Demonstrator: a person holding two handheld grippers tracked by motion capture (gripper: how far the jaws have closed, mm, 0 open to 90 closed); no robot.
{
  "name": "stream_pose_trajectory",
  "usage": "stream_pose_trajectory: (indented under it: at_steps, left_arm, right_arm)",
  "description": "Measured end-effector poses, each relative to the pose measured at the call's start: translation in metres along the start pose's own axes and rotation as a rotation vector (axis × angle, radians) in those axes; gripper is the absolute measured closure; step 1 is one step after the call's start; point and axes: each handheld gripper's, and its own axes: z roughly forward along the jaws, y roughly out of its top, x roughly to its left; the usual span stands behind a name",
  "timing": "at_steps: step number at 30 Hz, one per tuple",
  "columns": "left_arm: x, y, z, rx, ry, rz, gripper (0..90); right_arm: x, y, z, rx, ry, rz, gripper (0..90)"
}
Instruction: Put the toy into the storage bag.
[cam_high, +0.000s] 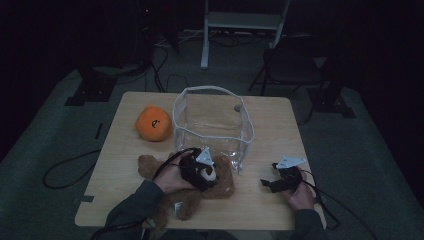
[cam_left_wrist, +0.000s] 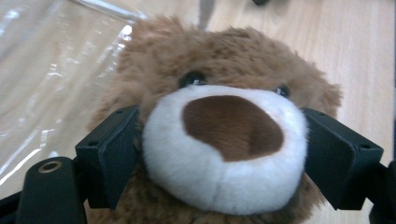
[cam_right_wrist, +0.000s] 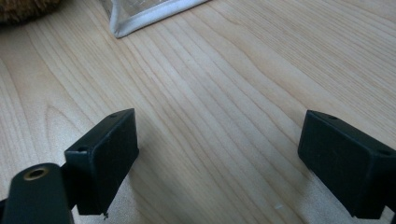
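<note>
High view: my left gripper (cam_high: 207, 172) sits low centre of the frame, on the head of the teddy bear (cam_high: 187, 187), which lies on the worktop (cam_high: 280, 120). The bear's long axis runs on a diagonal, head toward the centre right at the near edge of the clear bag (cam_high: 212, 120), body and legs trailing to the lower left, almost to the worktop's front edge. A brown limb sticks out left of my hand. A white tag shows near its lower body.

Left gripper view: face fills the frame, muzzle pointing straight at the camera, white snout (cam_left_wrist: 224, 149) with a brown nose patch, eyes above. My left gripper (cam_left_wrist: 224, 158) has one black jaw pressed against each side of the snout, so it is clamped on the teddy bear (cam_left_wrist: 219, 56). The clear bag (cam_left_wrist: 56, 70) lies at upper left, just beside the bear's head.

Right gripper (cam_high: 280, 182) is lower right in the high view, well apart from the bear, low over bare wood. Right gripper view: jaws wide apart, nothing between them but worktop (cam_right_wrist: 224, 93); the white-trimmed corner of the bag (cam_right_wrist: 144, 18) is at top left.

An orange plush ball (cam_high: 154, 123) sits at upper left of the worktop, beside the bag's left wall.
</note>
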Motion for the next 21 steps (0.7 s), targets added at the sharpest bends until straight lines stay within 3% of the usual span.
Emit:
stream_pose_trajectory:
  at_steps: [4,10,15,18,21]
  left_arm:
    - [0.0007,-0.0012,0.0009,0.017,0.005,-0.018,15.2]
    - [0.0046,-0.0005,0.0053,0.045,-0.049,-0.056,14.9]
    - [0.0068,-0.0007,0.0071,0.059,-0.072,-0.059,15.5]
    - [0.0068,-0.001,0.0074,0.059,-0.075,-0.065,16.8]
    - [0.0061,-0.0014,0.0064,0.056,-0.076,-0.065,26.7]
  right_arm:
    - [0.0,0.0,0.0,0.0,0.0,0.0,11.4]
    - [0.0,0.0,0.0,0.0,0.0,0.0,11.4]
    - [0.0,0.0,0.0,0.0,0.0,0.0,11.4]
    - [0.0001,0.0,0.0,0.0,0.0,0.0,11.4]
    - [0.0001,0.0,0.0,0.0,0.0,0.0,11.4]
